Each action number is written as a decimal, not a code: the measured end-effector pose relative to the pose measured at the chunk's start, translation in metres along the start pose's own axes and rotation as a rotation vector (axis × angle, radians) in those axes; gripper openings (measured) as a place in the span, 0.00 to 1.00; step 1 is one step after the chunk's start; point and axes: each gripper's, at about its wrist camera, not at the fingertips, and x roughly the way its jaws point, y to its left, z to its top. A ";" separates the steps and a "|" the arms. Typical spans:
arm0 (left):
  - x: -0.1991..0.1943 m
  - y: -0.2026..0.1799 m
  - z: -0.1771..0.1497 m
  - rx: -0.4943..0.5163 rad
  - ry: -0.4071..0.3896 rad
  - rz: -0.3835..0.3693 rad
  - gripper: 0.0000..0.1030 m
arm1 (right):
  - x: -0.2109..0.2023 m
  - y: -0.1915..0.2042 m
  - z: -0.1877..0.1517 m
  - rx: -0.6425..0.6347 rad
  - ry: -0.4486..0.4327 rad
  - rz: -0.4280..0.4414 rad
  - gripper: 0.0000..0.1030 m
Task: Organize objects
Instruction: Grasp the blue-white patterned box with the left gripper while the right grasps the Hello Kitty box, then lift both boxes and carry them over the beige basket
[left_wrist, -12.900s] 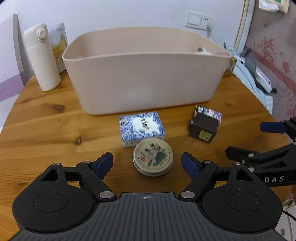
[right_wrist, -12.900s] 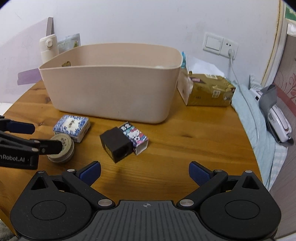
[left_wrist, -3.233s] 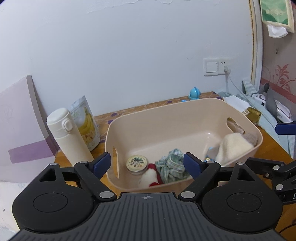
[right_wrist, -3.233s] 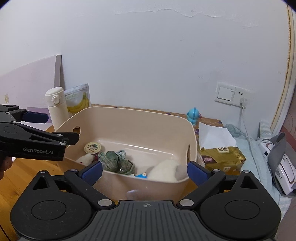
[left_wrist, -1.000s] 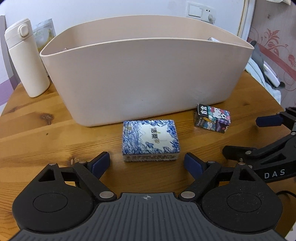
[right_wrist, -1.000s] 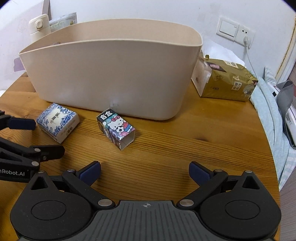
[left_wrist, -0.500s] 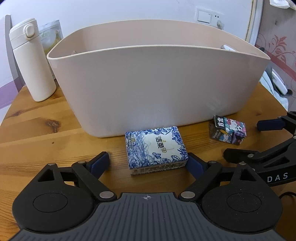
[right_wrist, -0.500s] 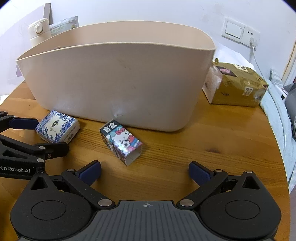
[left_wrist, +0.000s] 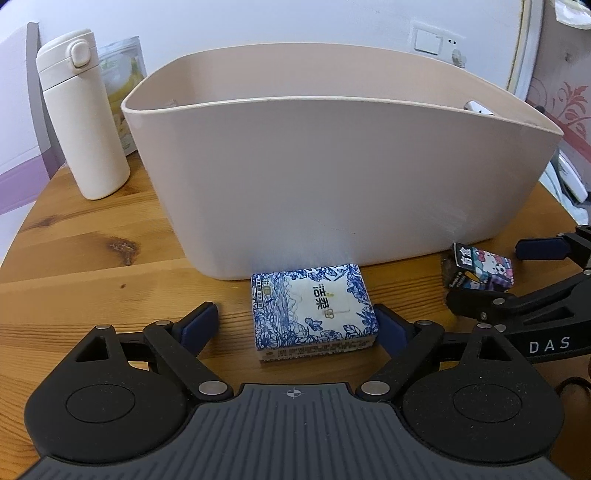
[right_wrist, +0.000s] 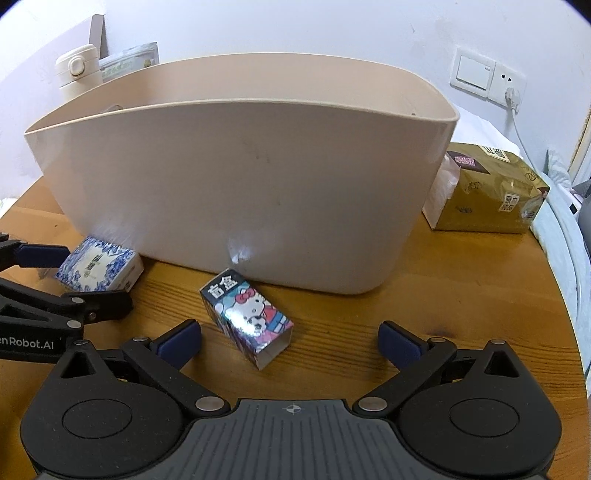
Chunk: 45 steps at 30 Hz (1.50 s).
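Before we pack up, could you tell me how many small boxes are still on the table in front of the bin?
2: blue floral box between the open left gripper's jaws; cartoon box before the right gripper. The bin's contents are hidden.

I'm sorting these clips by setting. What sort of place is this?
Most likely a room in a home, perhaps a bedroom: a round wooden table against a white wall with a light switch and socket, a flask, a tissue pack, and what looks like bedding beside it.

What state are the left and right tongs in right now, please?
Left tongs: open, empty, straddling the blue-and-white tissue pack.
Right tongs: open, empty, the cartoon box lying between the fingers.
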 end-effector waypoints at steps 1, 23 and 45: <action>-0.001 0.001 0.001 -0.002 0.004 0.001 0.87 | 0.001 0.000 0.000 0.001 -0.002 -0.001 1.00; 0.001 0.000 0.015 -0.038 0.012 0.030 0.64 | 0.001 0.014 0.008 -0.034 -0.036 0.042 0.59; -0.030 0.017 -0.006 -0.058 0.019 0.014 0.63 | -0.016 0.028 -0.003 -0.050 -0.026 0.064 0.45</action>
